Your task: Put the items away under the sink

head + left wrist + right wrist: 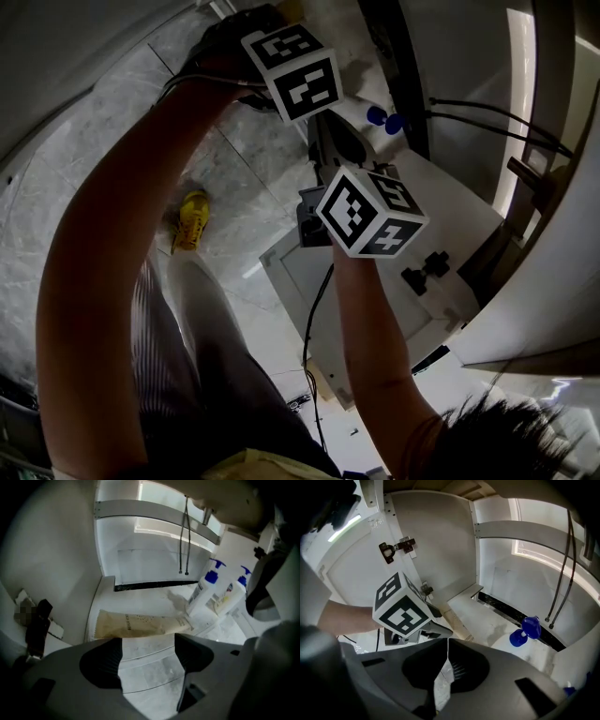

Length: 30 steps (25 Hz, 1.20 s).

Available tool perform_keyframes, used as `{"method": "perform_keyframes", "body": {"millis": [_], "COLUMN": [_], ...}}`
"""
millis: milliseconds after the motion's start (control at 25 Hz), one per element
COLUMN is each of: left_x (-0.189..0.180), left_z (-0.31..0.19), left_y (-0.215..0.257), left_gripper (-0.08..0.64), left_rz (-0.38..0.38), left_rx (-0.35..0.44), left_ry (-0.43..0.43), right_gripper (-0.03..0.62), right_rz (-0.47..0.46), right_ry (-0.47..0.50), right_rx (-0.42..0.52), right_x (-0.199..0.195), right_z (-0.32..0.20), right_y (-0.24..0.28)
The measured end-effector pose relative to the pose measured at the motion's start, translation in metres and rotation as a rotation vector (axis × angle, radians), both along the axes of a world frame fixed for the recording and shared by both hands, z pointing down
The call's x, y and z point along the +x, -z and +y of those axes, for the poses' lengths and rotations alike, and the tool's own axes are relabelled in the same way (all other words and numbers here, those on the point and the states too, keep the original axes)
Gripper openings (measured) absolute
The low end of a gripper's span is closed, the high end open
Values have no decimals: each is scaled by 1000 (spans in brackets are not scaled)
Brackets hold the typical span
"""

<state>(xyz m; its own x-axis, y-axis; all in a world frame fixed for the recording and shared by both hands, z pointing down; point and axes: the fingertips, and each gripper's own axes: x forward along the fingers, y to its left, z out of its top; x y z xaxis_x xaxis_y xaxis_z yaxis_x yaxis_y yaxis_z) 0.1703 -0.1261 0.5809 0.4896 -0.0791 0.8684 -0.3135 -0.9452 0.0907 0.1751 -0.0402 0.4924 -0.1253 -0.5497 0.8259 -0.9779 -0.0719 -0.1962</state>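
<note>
The under-sink cabinet floor (140, 597) holds a beige tube (136, 623) lying flat and two white bottles with blue pumps (204, 595) (234, 592) standing at the right. My left gripper (147, 656) hovers just before the tube, open, with nothing between its fingers. The right gripper (446, 644) is behind it and farther from the cabinet, its jaws closed together with only a thin slit; I see nothing held. Past it are the left gripper's marker cube (401, 606), the tube (457, 625) and a blue pump (529, 627). In the head view both cubes (295, 70) (370, 211) hide the jaws.
The cabinet door (426, 536) stands open at the left with its hinges (398, 548) showing. Two hoses (183, 536) hang at the back under the sink basin (225, 503). A yellow object (190, 220) lies on the marble floor. A black cable (314, 309) trails down by my right arm.
</note>
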Motion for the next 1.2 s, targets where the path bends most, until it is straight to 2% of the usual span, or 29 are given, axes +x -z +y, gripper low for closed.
{"method": "perform_keyframes", "body": {"millis": [160,280,400,600,760,1000,1080,1200], "left_x": [-4,-3,-4,-16,-30,-47,-54,-67], "left_z": [-4,-3,0,6,12,28,32,37], "left_y": [-1,2,6,16,23,50,59,71], "left_gripper": [356,354,354,353,351,345,328,239], "left_rz": [-55,-39,-2,88,108,209,229,254], "left_rx": [125,138,99,-26,-59,-131,-151,-170], "left_ry": [-87,-67,-11,105,145,205,237,301], "right_gripper": [27,28,28,27,28,27,28,28], "right_rz": [4,7,14,17,19,17,18,25], "right_ry": [-2,-1,3,-7,-9,-30,-36,-52], "right_rx": [-4,-4,0,5,-4,-12,-14,-21], "right_x": [1,0,-1,-3,-7,-19,-22,-23], "right_z": [2,2,1,0,5,15,18,23], "right_y": [-1,0,1,5,8,14,17,24]}}
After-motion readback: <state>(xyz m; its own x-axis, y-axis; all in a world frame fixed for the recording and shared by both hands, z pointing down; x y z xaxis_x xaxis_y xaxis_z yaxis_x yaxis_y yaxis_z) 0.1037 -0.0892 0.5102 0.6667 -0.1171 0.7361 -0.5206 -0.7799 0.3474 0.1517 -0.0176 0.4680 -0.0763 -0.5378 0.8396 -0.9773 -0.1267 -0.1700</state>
